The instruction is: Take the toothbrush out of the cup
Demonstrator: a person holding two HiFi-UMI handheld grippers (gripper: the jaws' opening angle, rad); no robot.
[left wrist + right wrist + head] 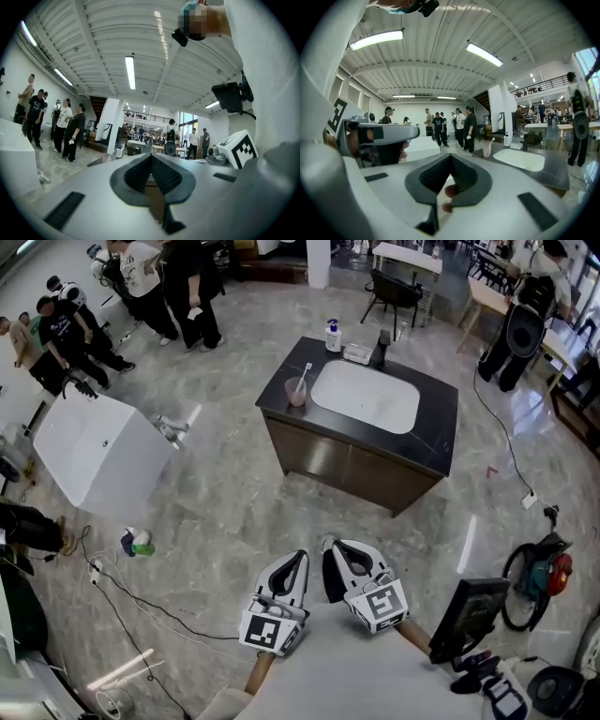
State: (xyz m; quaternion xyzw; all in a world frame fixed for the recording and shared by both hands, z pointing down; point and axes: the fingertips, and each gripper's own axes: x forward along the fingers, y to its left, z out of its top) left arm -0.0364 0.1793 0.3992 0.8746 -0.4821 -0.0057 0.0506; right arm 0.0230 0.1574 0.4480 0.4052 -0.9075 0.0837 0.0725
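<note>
Toothbrush (304,374) leaning in pink tapered cup (296,394), glossy black counter (437,438)

Head view looks steeply down from afar; right gripper view shares the sink (366,399).

Two grippers are counted: one left gripper (297,557) and one right gripper (332,545). One cup (296,390) and one toothbrush (304,373) are seen. One vanity (281,399) is counted, and on it one basin (366,397), one faucet (382,348) and one pump bottle (333,336). One white tub (98,451) is seen. The people at the far left cannot be counted exactly.
</note>
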